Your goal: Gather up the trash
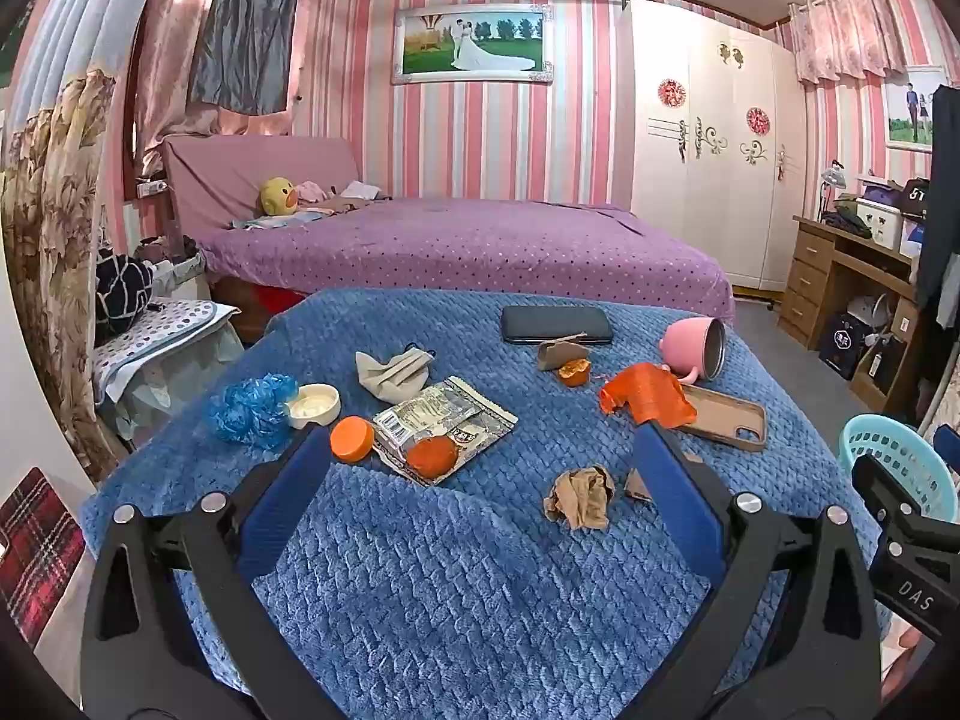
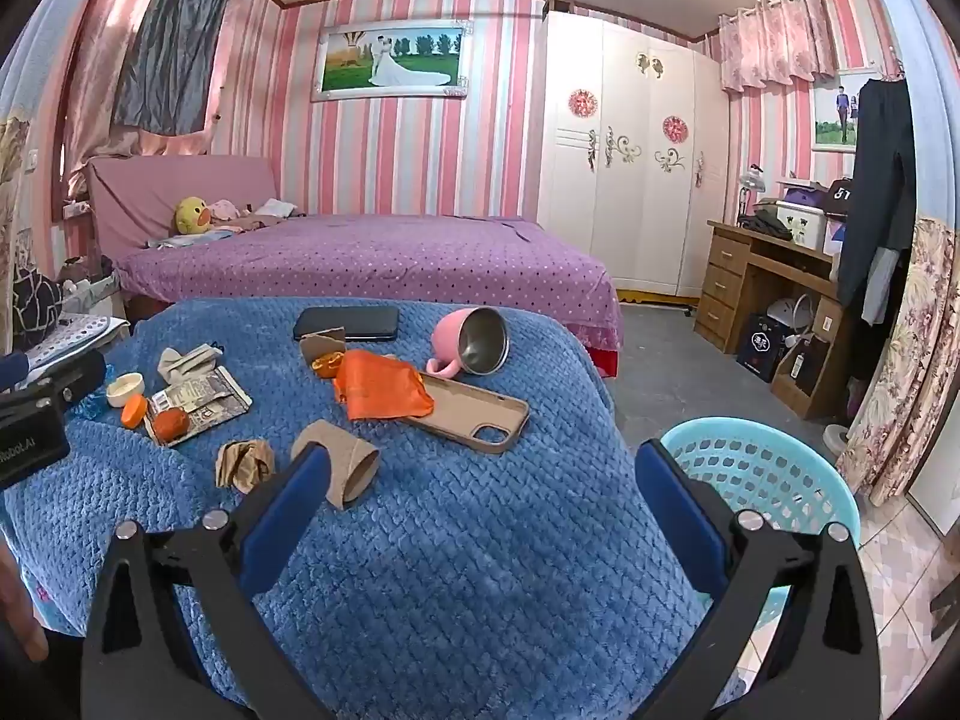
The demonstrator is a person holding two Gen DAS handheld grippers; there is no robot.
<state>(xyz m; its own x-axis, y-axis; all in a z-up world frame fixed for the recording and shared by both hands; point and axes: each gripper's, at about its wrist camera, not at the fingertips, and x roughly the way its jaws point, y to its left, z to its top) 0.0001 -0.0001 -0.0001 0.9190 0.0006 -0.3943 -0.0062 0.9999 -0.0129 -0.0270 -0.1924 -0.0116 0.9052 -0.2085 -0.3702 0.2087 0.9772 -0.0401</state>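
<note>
Blue-blanketed worktop [image 1: 456, 570] strewn with litter | left gripper [image 1: 480, 474], right gripper [image 2: 480, 474] jaws wide, empty | nothing collected; next: grasp crumpled paper [image 1: 581, 496], drop in basket [image 2: 774, 474].

left gripper [image 1: 480, 456] jaws wide apart, empty; right gripper [image 2: 480, 468] likewise, both tilted slightly downward

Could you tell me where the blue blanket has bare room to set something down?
Bare blanket runs along the near edge, in front of the crumpled brown paper and cardboard tube. Beyond them it is crowded, from the snack wrapper to the phone case.
</note>
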